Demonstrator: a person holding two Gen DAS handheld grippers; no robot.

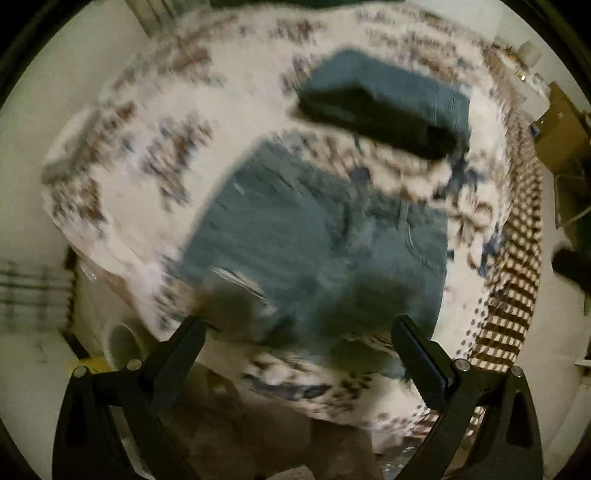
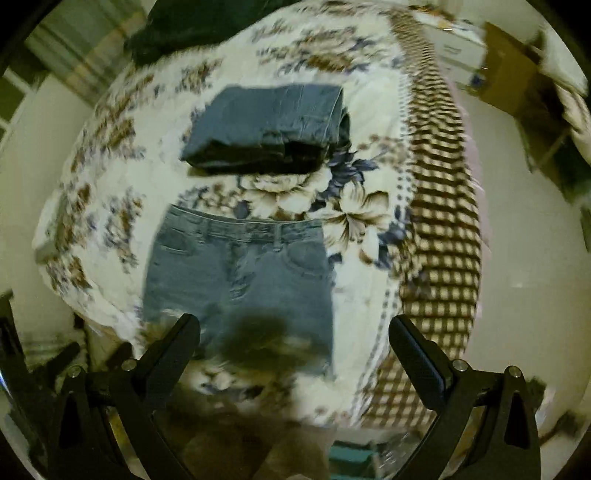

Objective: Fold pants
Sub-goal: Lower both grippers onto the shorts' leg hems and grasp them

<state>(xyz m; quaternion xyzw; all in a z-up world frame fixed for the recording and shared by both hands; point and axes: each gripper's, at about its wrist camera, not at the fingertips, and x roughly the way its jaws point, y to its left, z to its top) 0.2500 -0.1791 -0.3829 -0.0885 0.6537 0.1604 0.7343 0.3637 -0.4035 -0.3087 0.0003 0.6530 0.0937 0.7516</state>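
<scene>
A pair of blue jeans [image 2: 240, 280] lies flat on a floral bedspread [image 2: 110, 110], waistband away from me; it also shows, blurred, in the left wrist view [image 1: 295, 251]. Beyond it lies a folded stack of denim and dark pants [image 2: 273, 129], also in the left wrist view [image 1: 388, 107]. My right gripper [image 2: 295, 332] is open and empty, held above the near end of the jeans. My left gripper [image 1: 299, 332] is open and empty, also above the jeans' near end. Both views are motion-blurred.
The bedspread has a brown checked border [image 2: 439, 221] along its right side. A dark garment [image 2: 192, 26] lies at the bed's far end. A cardboard box [image 2: 513, 70] stands on the floor to the right. A white round object [image 1: 122, 343] sits below the bed's left edge.
</scene>
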